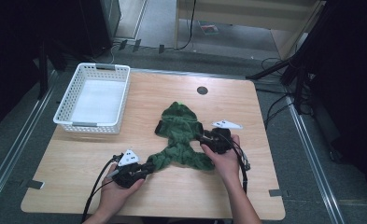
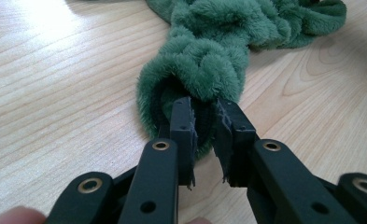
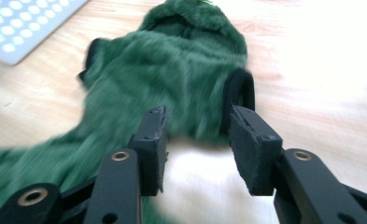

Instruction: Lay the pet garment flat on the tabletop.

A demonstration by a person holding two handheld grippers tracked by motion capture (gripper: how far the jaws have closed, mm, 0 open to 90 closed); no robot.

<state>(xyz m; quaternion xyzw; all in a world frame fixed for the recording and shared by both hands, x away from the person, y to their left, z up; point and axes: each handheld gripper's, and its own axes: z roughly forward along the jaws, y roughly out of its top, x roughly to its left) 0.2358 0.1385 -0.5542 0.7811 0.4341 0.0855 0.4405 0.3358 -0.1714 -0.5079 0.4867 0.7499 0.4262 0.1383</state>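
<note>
White perforated plastic basket point(image 1: 93, 99), upper left of frame: holds nothing, untouched. Left hand-held gripper point(image 1: 141, 171), lower left of centre: clenched on leg cuff of fuzzy green hooded garment point(image 1: 181, 133); in left gripper view pads pinch cuff edge. Garment lies crumpled mid-desk, hood toward far edge, apart from basket. Right hand-held gripper point(image 3: 197, 140), right of centre: jaws released, nothing between pads, garment's dark-trimmed sleeve cuff point(image 3: 239, 93) just ahead. Judgement: early stage; one corner secured, second grasp pending, straightening or folding and basket placement all left. Light wooden desk point(image 1: 69, 168).

From my seat, the green fleece garment point(image 3: 172, 74) was smeared with blur in the right gripper view, and its near-left part ran off the picture's edge. The left gripper point(image 2: 204, 135) hid the fabric edge between its pads. The white basket point(image 3: 22, 23) was cut off at the far left corner.
</note>
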